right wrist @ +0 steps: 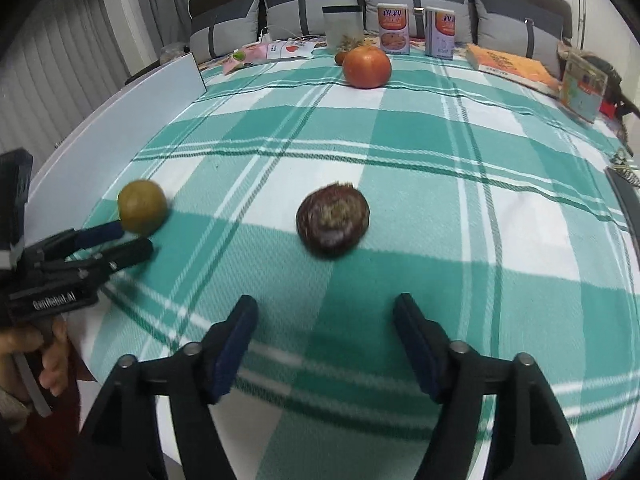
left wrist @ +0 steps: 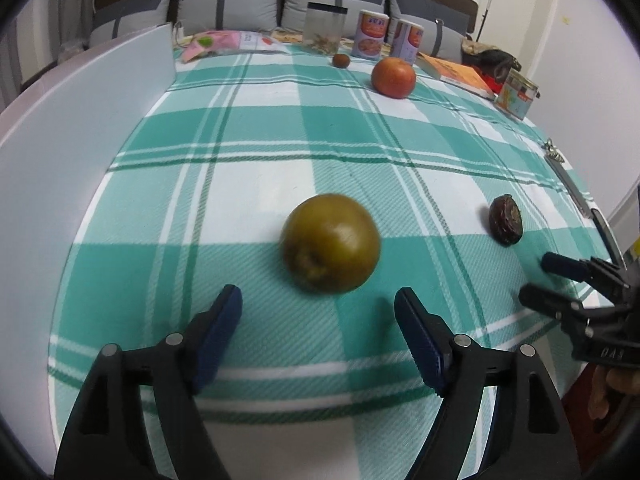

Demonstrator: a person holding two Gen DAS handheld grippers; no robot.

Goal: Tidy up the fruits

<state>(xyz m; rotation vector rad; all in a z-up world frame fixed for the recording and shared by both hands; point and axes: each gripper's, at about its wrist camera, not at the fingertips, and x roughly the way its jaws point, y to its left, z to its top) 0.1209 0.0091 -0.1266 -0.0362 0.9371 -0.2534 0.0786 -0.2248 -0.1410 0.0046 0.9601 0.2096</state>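
A round olive-green fruit (left wrist: 331, 242) lies on the green plaid cloth (left wrist: 256, 128) just ahead of my left gripper (left wrist: 318, 312), whose blue-padded jaws stand open and clear of it. A dark brown wrinkled fruit (right wrist: 333, 220) lies ahead of my right gripper (right wrist: 325, 328), also open with nothing between the pads. Each view catches the other side too: the right gripper (left wrist: 536, 280) near the wrinkled fruit (left wrist: 506, 220), the left gripper (right wrist: 130, 240) beside the green fruit (right wrist: 142, 207). Far back sit a red-orange fruit (left wrist: 393, 77) and a small brown fruit (left wrist: 341, 60).
A white board (left wrist: 80, 128) stands along the table's left side. Along the far edge are a clear jar (left wrist: 325, 24), two tins (left wrist: 372, 34), an orange book (left wrist: 456, 74), a small box (left wrist: 517, 94) and flat packets (left wrist: 224, 42). A grey-cushioned sofa (left wrist: 240, 4) is behind. A hand (right wrist: 48, 356) holds the left gripper.
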